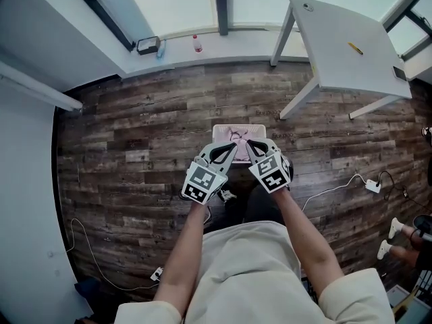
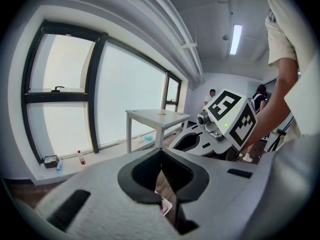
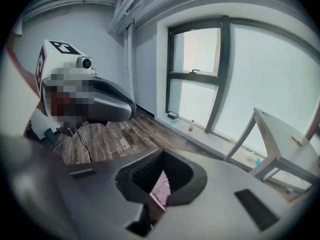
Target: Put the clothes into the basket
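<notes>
A small white basket [image 1: 220,131] stands on the wood floor straight below me, with pink clothes [image 1: 237,138] lying in it. Both grippers hang side by side just above its near edge. My left gripper [image 1: 231,147] has its fingertips touching and holds nothing. My right gripper [image 1: 250,144] is shut too, also empty. In the left gripper view the jaws [image 2: 161,154] meet at the tip, and a corner of the basket [image 2: 166,205] shows through the gap. The right gripper view shows pink cloth [image 3: 161,190] below its closed tips [image 3: 162,153].
A white table [image 1: 344,39] with a yellow pen [image 1: 356,48] stands at the back right. On the window sill sit a bottle [image 1: 197,44] and a black device [image 1: 148,44]. Cables [image 1: 334,190] and a plug block [image 1: 373,185] lie on the floor to the right. Another person's feet [image 1: 398,238] are at the right edge.
</notes>
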`<move>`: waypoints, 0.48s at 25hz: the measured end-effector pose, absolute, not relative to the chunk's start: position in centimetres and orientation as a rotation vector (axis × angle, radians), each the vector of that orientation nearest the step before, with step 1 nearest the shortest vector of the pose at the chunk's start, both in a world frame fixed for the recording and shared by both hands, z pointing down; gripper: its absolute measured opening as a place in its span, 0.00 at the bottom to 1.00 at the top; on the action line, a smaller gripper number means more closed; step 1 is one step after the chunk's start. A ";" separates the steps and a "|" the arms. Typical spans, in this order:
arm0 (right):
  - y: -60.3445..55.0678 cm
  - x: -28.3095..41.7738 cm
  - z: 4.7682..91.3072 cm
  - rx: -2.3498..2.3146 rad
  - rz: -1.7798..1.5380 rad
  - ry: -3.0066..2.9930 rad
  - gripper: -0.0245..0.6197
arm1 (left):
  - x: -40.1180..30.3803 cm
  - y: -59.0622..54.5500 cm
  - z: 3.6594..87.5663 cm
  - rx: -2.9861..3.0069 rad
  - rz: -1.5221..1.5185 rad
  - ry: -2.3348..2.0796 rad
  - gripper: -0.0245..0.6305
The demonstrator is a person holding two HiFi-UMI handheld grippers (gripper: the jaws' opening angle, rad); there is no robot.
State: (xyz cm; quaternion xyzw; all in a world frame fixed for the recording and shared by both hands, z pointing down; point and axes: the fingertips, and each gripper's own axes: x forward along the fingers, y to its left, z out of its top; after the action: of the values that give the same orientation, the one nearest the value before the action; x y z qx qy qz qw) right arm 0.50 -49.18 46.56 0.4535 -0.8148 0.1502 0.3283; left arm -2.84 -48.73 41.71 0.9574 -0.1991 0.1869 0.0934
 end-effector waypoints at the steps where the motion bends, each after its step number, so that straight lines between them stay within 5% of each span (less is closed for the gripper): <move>1: -49.3 0.4 46.6 1.188 0.395 -2.133 0.06 | -2.8 -48.7 41.8 2.840 0.559 -0.587 0.06; 12: -49.7 -0.4 46.3 1.175 0.377 -2.135 0.06 | -2.8 -49.0 42.3 2.837 0.573 -0.567 0.06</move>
State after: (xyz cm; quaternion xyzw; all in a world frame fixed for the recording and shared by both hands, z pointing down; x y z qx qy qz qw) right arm -0.44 -49.75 46.25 0.4497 -0.8168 0.1442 0.3314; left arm -2.82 -48.97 42.27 0.9575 -0.1914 0.1933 0.0961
